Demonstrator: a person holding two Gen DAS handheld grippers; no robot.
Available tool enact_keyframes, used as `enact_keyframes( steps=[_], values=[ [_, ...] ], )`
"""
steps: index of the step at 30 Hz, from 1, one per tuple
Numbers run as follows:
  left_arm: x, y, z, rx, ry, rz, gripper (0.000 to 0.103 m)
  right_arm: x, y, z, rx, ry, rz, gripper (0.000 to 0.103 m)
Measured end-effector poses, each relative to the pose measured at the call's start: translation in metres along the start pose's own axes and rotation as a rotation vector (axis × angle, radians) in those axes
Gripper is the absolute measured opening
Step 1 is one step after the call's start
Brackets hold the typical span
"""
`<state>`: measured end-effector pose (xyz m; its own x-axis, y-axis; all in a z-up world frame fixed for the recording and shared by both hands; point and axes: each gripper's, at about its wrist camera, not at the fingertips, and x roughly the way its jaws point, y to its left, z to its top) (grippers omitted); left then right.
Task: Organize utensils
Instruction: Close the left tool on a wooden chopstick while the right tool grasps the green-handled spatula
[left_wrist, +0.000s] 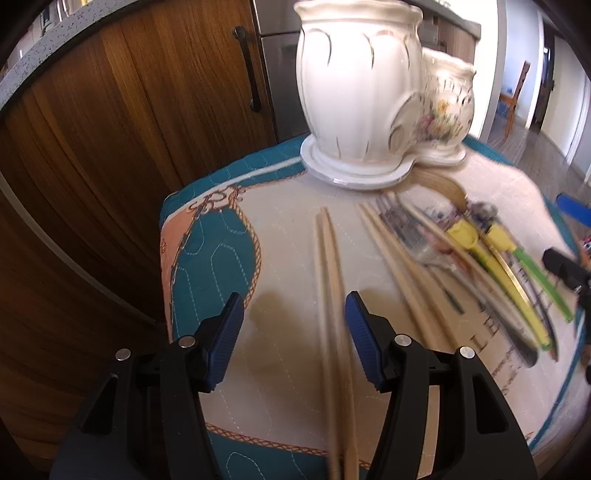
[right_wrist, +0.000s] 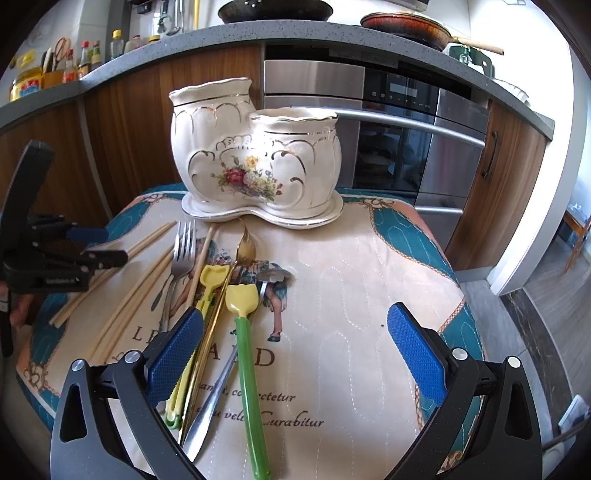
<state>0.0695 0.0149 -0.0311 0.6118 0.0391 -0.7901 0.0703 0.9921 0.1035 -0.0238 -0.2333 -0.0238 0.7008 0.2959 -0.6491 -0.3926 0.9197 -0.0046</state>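
Observation:
A white ceramic double-pot holder (right_wrist: 255, 162) with a flower print stands at the back of the cloth; it also shows in the left wrist view (left_wrist: 369, 88). My left gripper (left_wrist: 295, 332) is open, low over a pair of wooden chopsticks (left_wrist: 330, 295) lying between its fingers. More chopsticks (left_wrist: 399, 266), a fork (right_wrist: 183, 254), a gold spoon (right_wrist: 245, 247), a steel spoon (right_wrist: 273, 275) and two yellow-green plastic spatulas (right_wrist: 243, 306) lie side by side. My right gripper (right_wrist: 295, 343) is open, above the cloth beside the spatulas.
A quilted teal and cream cloth (right_wrist: 369, 295) covers the small table. Wooden cabinets (left_wrist: 129, 129) and a steel oven (right_wrist: 399, 129) stand behind. The left gripper shows at the left in the right wrist view (right_wrist: 88, 243).

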Motion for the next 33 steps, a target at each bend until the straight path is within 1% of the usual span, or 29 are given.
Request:
enact_keyframes(
  steps=[2, 4, 7, 8, 9, 12, 13, 14, 15, 17, 21, 22, 23, 24, 25, 26, 28, 29, 30, 31, 32, 33],
  values=[
    [-0.002, 0.004, 0.002, -0.017, -0.007, -0.005, 0.057, 0.000, 0.000, 0.000, 0.000, 0.000, 0.000, 0.099],
    [0.000, 0.007, 0.003, -0.020, -0.011, 0.006, 0.057, 0.000, 0.000, 0.000, 0.000, 0.000, 0.000, 0.099],
    [0.006, 0.010, 0.002, -0.022, 0.011, 0.035, 0.057, 0.000, 0.001, 0.000, -0.002, 0.001, 0.000, 0.099],
    [0.008, 0.011, 0.001, -0.020, 0.015, 0.029, 0.057, 0.000, 0.001, 0.000, -0.003, 0.001, 0.001, 0.099],
    [0.009, 0.010, 0.001, -0.017, 0.021, 0.020, 0.057, 0.001, 0.001, -0.001, -0.004, 0.001, 0.000, 0.099],
    [0.014, 0.006, 0.001, 0.021, 0.026, 0.045, 0.057, 0.002, 0.002, 0.000, -0.007, 0.006, 0.001, 0.099],
    [0.014, 0.005, 0.002, 0.030, 0.031, 0.043, 0.051, 0.003, 0.002, -0.001, -0.009, 0.010, 0.001, 0.099],
    [0.014, 0.001, 0.004, 0.041, 0.042, 0.026, 0.042, 0.004, 0.002, -0.001, -0.013, 0.016, 0.002, 0.099],
    [0.013, -0.002, 0.006, 0.050, 0.055, 0.007, 0.038, 0.005, 0.002, -0.001, -0.016, 0.021, 0.001, 0.099],
    [0.013, -0.005, 0.007, 0.063, 0.075, -0.022, 0.023, 0.007, 0.003, -0.002, -0.021, 0.034, 0.005, 0.098],
    [0.009, -0.014, 0.006, 0.085, 0.087, -0.047, 0.012, 0.013, 0.003, -0.004, -0.021, 0.081, 0.018, 0.094],
    [0.008, -0.015, 0.005, 0.087, 0.088, -0.051, 0.009, 0.013, 0.005, -0.003, -0.035, 0.091, 0.013, 0.088],
    [0.007, -0.016, 0.005, 0.089, 0.089, -0.054, 0.007, 0.013, 0.007, -0.002, -0.052, 0.100, 0.007, 0.077],
    [0.007, -0.016, 0.004, 0.090, 0.090, -0.055, 0.007, 0.014, 0.010, -0.002, -0.063, 0.108, 0.006, 0.071],
    [0.007, -0.016, 0.005, 0.091, 0.092, -0.057, 0.006, 0.015, 0.012, -0.001, -0.076, 0.126, 0.009, 0.063],
    [0.006, -0.018, 0.004, 0.091, 0.092, -0.058, 0.005, 0.017, 0.013, 0.000, -0.082, 0.145, 0.022, 0.055],
    [0.005, -0.019, 0.004, 0.094, 0.087, -0.058, 0.005, 0.021, 0.016, 0.001, -0.080, 0.184, 0.079, 0.047],
    [0.006, -0.018, 0.003, 0.095, 0.082, -0.055, 0.005, 0.023, 0.017, 0.002, -0.080, 0.202, 0.100, 0.040],
    [0.007, -0.017, 0.003, 0.094, 0.077, -0.055, 0.005, 0.027, 0.018, 0.001, -0.083, 0.228, 0.120, 0.036],
    [0.007, -0.016, 0.002, 0.090, 0.073, -0.058, 0.005, 0.028, 0.019, 0.001, -0.081, 0.234, 0.131, 0.031],
    [0.006, -0.015, 0.001, 0.084, 0.069, -0.064, 0.005, 0.028, 0.019, 0.002, -0.075, 0.239, 0.140, 0.018],
    [0.006, -0.013, 0.000, 0.076, 0.063, -0.069, 0.004, 0.028, 0.017, 0.003, -0.059, 0.246, 0.159, 0.014]
  ],
)
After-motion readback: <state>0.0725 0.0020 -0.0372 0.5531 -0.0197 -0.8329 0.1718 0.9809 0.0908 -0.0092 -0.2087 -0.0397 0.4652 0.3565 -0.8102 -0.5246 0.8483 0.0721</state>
